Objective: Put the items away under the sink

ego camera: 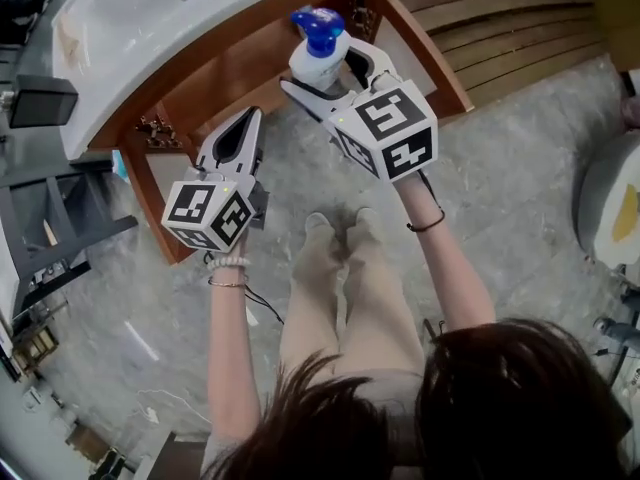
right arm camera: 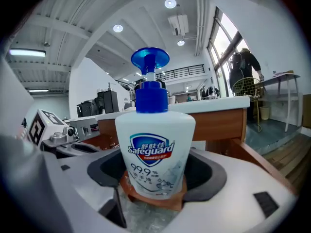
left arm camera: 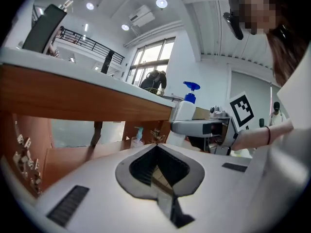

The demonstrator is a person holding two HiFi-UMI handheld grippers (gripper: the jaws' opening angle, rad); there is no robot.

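My right gripper [ego camera: 328,71] is shut on a white hand-soap bottle [ego camera: 318,56] with a blue pump, held upright in front of the open wooden cabinet [ego camera: 236,66] under the white sink [ego camera: 140,18]. The right gripper view shows the bottle [right arm camera: 154,152] filling the space between the jaws of that gripper [right arm camera: 154,181]. My left gripper [ego camera: 249,118] is shut with nothing in it, lower left of the bottle, pointing at the cabinet. From the left gripper [left arm camera: 156,148] view, the bottle [left arm camera: 186,111] is to the right and a small pump bottle [left arm camera: 138,136] stands inside the cabinet.
Cabinet doors stand open at the left [ego camera: 150,183] and right [ego camera: 428,53], with metal hinges [ego camera: 160,130] on the frame. A black dispenser [ego camera: 40,100] sits on the counter. The person's feet [ego camera: 340,223] are on the stone floor. A white fixture [ego camera: 610,208] stands at the right.
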